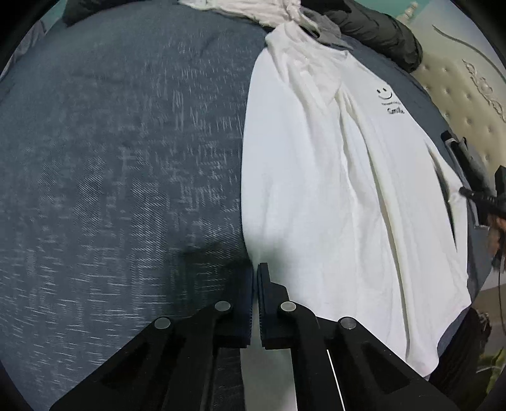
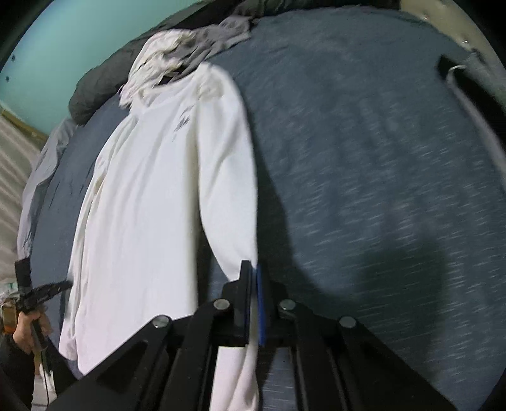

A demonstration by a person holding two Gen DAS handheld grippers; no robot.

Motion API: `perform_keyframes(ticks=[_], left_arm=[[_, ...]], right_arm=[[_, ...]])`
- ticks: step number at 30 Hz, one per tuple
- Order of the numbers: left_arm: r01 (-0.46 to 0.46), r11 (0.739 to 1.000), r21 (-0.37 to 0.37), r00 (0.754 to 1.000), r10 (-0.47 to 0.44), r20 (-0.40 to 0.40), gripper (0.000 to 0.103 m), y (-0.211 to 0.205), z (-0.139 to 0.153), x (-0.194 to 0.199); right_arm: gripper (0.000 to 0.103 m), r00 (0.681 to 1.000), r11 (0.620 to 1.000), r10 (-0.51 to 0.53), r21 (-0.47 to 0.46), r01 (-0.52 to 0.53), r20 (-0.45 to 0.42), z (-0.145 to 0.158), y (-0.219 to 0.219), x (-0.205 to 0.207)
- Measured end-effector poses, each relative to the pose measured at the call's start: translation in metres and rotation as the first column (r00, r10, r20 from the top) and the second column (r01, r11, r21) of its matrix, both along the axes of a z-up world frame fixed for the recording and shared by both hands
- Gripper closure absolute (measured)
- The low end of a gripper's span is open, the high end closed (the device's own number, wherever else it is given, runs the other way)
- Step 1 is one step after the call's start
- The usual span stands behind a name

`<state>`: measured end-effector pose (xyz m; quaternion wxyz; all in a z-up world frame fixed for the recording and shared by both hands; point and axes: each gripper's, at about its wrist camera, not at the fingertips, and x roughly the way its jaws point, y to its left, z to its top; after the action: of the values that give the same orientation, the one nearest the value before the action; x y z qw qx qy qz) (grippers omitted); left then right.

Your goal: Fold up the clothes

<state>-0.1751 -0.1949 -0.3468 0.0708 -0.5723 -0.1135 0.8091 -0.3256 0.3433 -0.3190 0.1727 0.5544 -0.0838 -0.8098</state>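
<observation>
A white long-sleeved shirt (image 1: pixel 341 196) with a small smiley print lies lengthwise on the blue-grey bed cover (image 1: pixel 120 164). My left gripper (image 1: pixel 255 278) is shut on the shirt's left edge near the hem, with white cloth showing between its fingers. In the right wrist view the shirt (image 2: pixel 148 202) lies to the left. My right gripper (image 2: pixel 253 275) is shut on the shirt's right sleeve (image 2: pixel 231 177), which runs down between its fingers. The right gripper also shows at the far right of the left wrist view (image 1: pixel 474 186), and the left gripper at the lower left of the right wrist view (image 2: pixel 34 294).
A heap of white and grey clothes (image 1: pixel 284 12) and a dark jacket (image 1: pixel 379 28) lie at the far end of the bed. A padded cream headboard (image 1: pixel 468 95) stands to the right. The bed cover (image 2: pixel 379 177) spreads wide on both sides of the shirt.
</observation>
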Motion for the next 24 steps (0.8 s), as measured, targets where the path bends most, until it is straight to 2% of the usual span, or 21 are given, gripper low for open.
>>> perform_keyframes(ticks=[6, 9, 13, 16, 19, 21, 23, 24], left_arm=[[-0.053, 0.998, -0.044, 0.997, 0.050, -0.063, 0.101, -0.031, 0.027, -0.001], [-0.140, 0.987, -0.084, 0.986, 0.131, -0.099, 0.101, -0.070, 0.047, -0.010], [-0.251, 0.957, -0.147, 0.962, 0.230, -0.146, 0.101, -0.114, 0.078, -0.021], [-0.322, 0.921, -0.220, 0.942, 0.287, -0.174, 0.101, -0.145, 0.097, -0.030], [-0.394, 0.887, -0.242, 0.916, 0.357, -0.183, 0.098, -0.174, 0.102, -0.022], [-0.413, 0.876, -0.250, 0.908, 0.373, -0.192, 0.093, -0.187, 0.105, -0.022], [-0.402, 0.883, -0.244, 0.912, 0.360, -0.198, 0.079, -0.187, 0.112, -0.010], [-0.394, 0.888, -0.237, 0.915, 0.354, -0.196, 0.076, -0.184, 0.112, -0.008]], right_arm=[[0.100, 0.991, 0.991, -0.107, 0.072, 0.113, -0.082, 0.039, 0.057, -0.023], [0.100, 0.981, 0.981, -0.148, 0.107, 0.162, -0.122, 0.058, 0.077, -0.037], [0.100, 0.967, 0.968, -0.192, 0.131, 0.215, -0.165, 0.079, 0.096, -0.052], [0.100, 0.958, 0.957, -0.218, 0.152, 0.248, -0.187, 0.090, 0.106, -0.064], [0.100, 0.952, 0.942, -0.243, 0.190, 0.278, -0.187, 0.094, 0.113, -0.075], [0.100, 0.950, 0.933, -0.262, 0.208, 0.295, -0.170, 0.093, 0.114, -0.079], [0.100, 0.951, 0.931, -0.257, 0.220, 0.291, -0.172, 0.093, 0.111, -0.077], [0.099, 0.950, 0.932, -0.252, 0.219, 0.289, -0.185, 0.095, 0.111, -0.073]])
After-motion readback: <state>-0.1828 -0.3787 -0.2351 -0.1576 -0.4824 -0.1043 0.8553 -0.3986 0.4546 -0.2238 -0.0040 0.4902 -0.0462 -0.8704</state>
